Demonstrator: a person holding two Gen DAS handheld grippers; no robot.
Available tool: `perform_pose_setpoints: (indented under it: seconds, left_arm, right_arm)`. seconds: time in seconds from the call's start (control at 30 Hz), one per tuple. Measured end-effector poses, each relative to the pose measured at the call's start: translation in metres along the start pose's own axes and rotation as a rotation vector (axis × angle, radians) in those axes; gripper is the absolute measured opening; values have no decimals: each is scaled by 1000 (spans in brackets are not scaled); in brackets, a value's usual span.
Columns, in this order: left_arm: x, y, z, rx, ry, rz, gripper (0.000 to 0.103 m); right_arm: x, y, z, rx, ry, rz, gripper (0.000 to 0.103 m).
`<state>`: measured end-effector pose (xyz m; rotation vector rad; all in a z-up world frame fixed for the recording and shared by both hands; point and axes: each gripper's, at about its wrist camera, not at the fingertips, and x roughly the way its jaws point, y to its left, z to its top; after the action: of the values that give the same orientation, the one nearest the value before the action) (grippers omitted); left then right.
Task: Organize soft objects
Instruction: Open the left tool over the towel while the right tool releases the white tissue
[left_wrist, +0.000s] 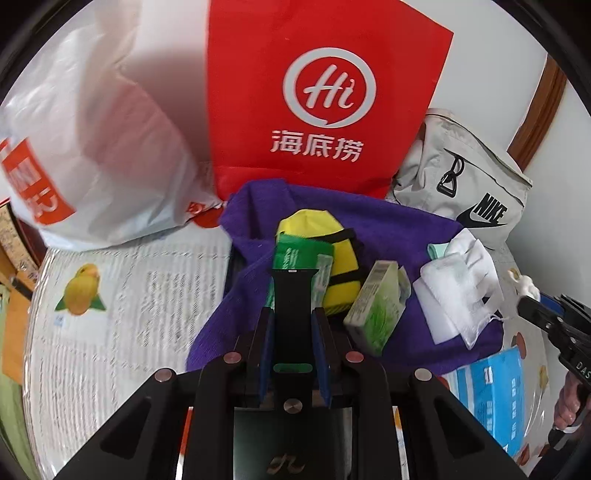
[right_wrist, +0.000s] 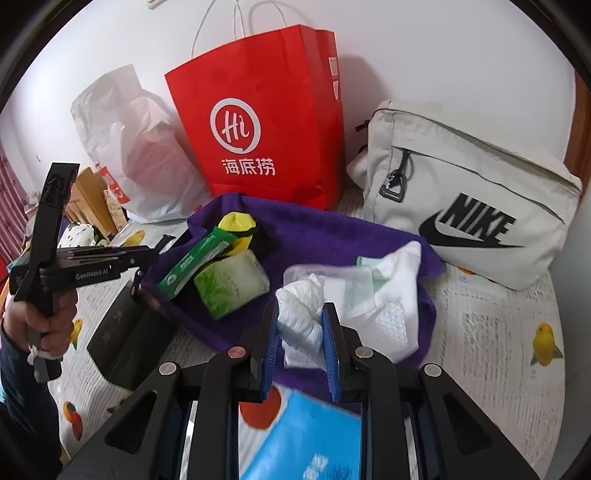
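Observation:
A purple towel (left_wrist: 388, 229) (right_wrist: 332, 229) lies on the table with soft things on it: a yellow pouch (left_wrist: 343, 266) (right_wrist: 236, 223), a green wipes pack (left_wrist: 299, 254) (right_wrist: 192, 262), a light green tissue pack (left_wrist: 376, 306) (right_wrist: 229, 288) and white cloths (left_wrist: 458, 288) (right_wrist: 384, 310). My left gripper (left_wrist: 293, 325) is shut on a black watch strap (left_wrist: 293, 306) above the towel's near edge. My right gripper (right_wrist: 300, 325) is shut on a crumpled white cloth (right_wrist: 299, 317) over the towel.
A red paper bag (left_wrist: 325, 92) (right_wrist: 266, 118), a white plastic bag (left_wrist: 96, 133) (right_wrist: 133, 147) and a grey Nike bag (left_wrist: 469, 173) (right_wrist: 465, 192) stand behind the towel. A blue box (left_wrist: 495, 395) (right_wrist: 303, 443) lies near the front. A black box (right_wrist: 125, 339) lies left of the towel.

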<state>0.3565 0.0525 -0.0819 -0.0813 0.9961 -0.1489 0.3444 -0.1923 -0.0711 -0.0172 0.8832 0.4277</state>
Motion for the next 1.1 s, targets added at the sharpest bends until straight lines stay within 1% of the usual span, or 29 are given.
perform_pose_setpoints:
  seconds: [0.27, 0.4, 0.67, 0.9, 0.97, 1.03, 1.07, 1.1]
  left_arm:
    - [18, -11, 18, 28, 18, -11, 20]
    - [33, -15, 24, 13, 45, -41, 20]
    - [58, -26, 30, 10, 85, -76, 20]
    - [73, -28, 31, 1, 119, -83, 20]
    - [73, -26, 31, -8, 112, -87, 22]
    - [72, -22, 32, -30, 108, -90, 29]
    - [71, -21, 33, -31, 105, -90, 34]
    - [70, -21, 33, -28, 100, -87, 35]
  right_arm:
    - [32, 3, 19, -1, 26, 32, 23]
    - [52, 5, 25, 7, 56, 43, 23]
    - [75, 8, 27, 6, 91, 65, 24]
    - [97, 0, 28, 42, 141, 53, 26]
    - [100, -1, 28, 45, 147, 68, 32]
    - [100, -1, 28, 47, 144, 71, 48]
    - [98, 0, 29, 44, 136, 66, 51]
    - [97, 1, 29, 42, 129, 65, 54]
